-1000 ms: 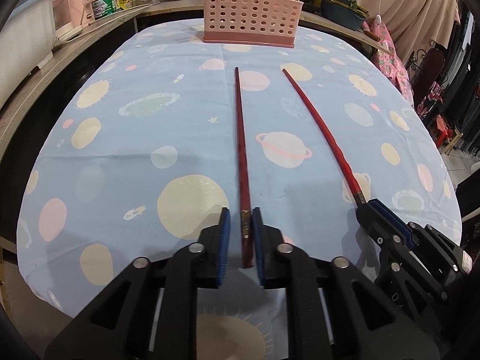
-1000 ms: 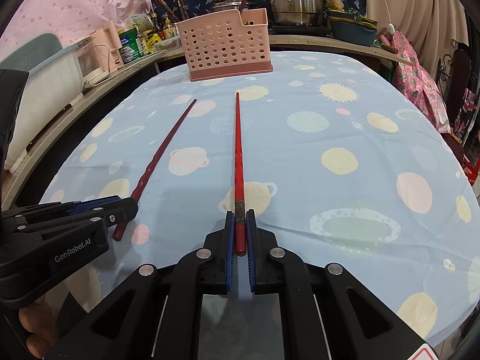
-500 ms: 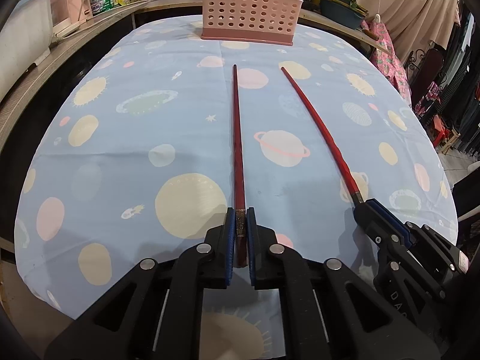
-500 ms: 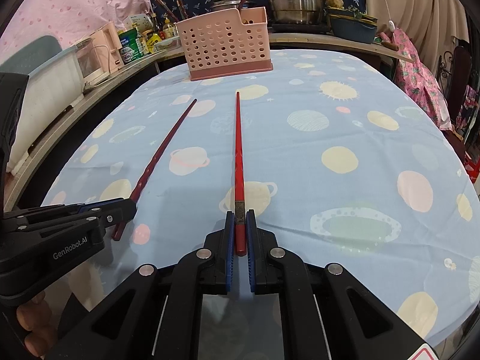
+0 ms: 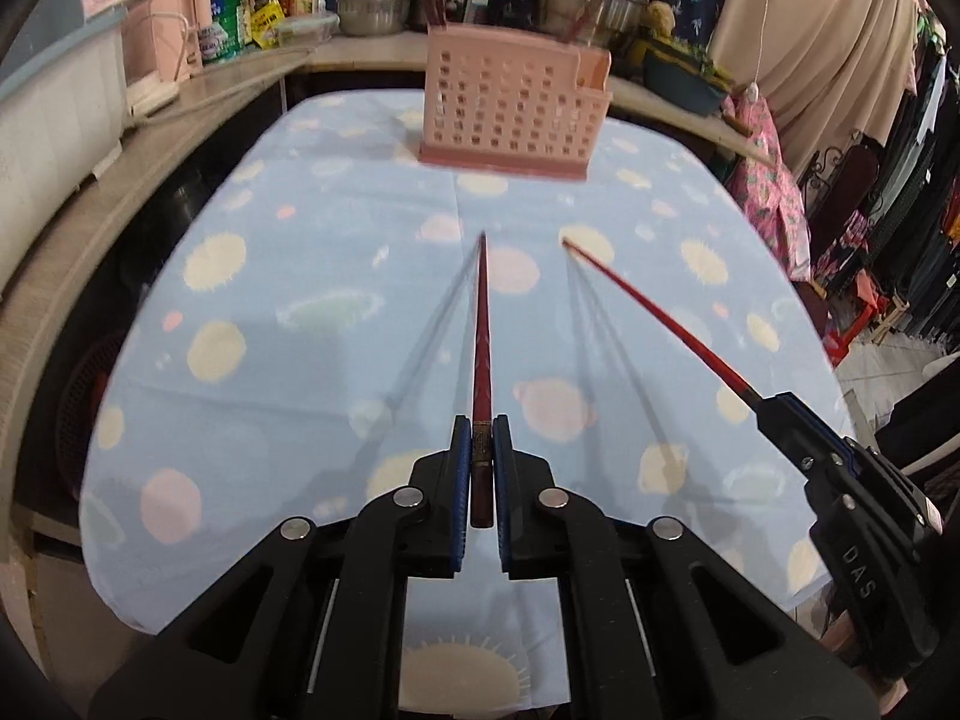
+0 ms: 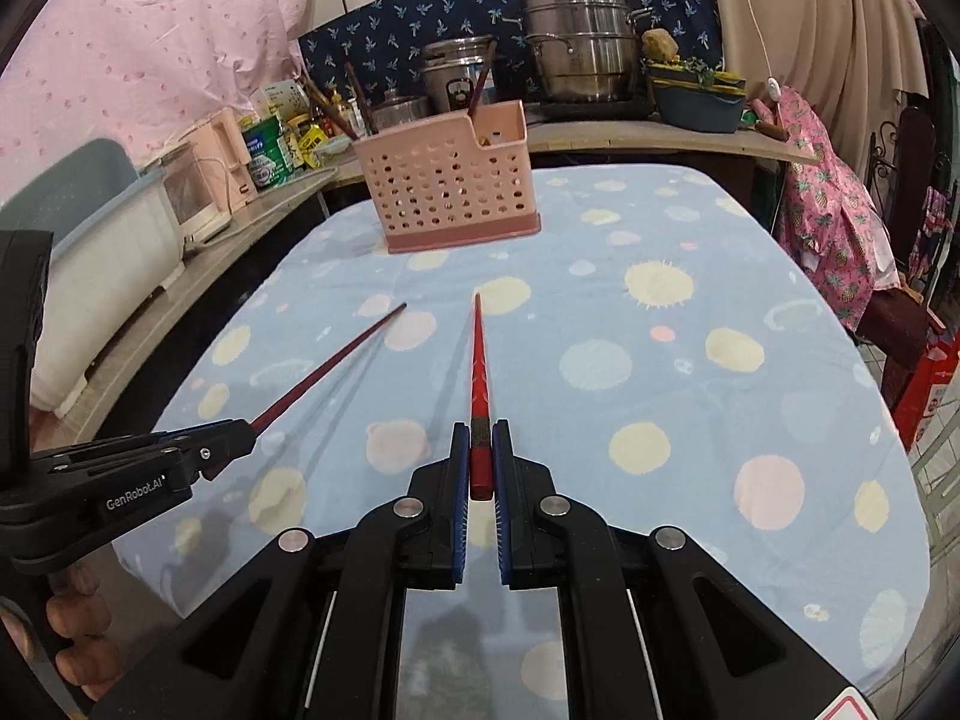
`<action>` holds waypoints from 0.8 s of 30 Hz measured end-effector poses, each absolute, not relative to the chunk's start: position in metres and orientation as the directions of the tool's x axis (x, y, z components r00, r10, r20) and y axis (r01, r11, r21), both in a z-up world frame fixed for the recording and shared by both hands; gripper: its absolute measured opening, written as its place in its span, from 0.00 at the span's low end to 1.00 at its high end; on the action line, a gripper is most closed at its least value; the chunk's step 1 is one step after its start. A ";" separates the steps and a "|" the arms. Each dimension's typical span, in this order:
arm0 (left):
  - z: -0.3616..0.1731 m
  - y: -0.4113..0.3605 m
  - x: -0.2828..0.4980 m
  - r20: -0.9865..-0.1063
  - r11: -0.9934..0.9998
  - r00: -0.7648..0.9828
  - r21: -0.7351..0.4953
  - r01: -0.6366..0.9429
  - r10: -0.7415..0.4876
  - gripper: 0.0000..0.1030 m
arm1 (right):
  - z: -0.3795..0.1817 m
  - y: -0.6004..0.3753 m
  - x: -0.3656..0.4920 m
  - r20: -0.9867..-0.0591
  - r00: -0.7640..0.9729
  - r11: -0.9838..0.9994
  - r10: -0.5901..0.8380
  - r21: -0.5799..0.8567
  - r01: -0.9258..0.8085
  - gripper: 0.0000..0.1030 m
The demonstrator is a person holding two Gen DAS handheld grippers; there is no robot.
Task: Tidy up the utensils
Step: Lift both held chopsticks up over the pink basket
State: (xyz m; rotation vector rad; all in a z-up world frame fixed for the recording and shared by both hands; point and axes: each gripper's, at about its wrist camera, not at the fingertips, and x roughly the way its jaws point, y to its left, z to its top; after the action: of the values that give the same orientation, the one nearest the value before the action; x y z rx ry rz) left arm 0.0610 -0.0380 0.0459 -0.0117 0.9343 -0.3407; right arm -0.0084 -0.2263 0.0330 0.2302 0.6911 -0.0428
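We see the left gripper [image 5: 480,450] pinching a slender dark-red tapered chopstick [image 5: 481,324], the right gripper [image 6: 480,450] pinching a glossy bright-red chopstick [image 6: 479,360], both aimed toward the perforated pink plastic caddy [image 6: 447,192].

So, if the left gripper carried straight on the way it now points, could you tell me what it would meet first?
Probably the pink basket at the table's far end. The left gripper holds a dark red chopstick whose tip aims just left of the basket's middle, above bare tablecloth. Height is hard to judge.
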 end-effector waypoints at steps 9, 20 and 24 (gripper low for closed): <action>0.116 -0.031 0.103 -0.703 0.949 0.643 -0.162 0.270 -0.303 0.07 | 0.099 -0.254 0.025 -0.540 0.841 0.963 0.013 0.233 0.134 0.07; 0.146 -0.036 0.160 -0.666 0.948 0.676 -0.187 0.259 -0.316 0.07 | 0.124 -0.280 0.069 -0.510 0.860 0.949 0.012 0.276 0.151 0.07; 0.153 -0.041 0.173 -0.656 0.945 0.682 -0.193 0.264 -0.324 0.07 | 0.129 -0.288 0.082 -0.504 0.863 0.943 0.019 0.296 0.152 0.07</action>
State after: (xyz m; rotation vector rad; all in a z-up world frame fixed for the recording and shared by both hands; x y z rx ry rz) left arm 0.1731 -0.0406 0.1532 -0.0847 0.7516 -0.3306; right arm 0.0819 -0.2883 0.1291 0.3358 0.5264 -0.0715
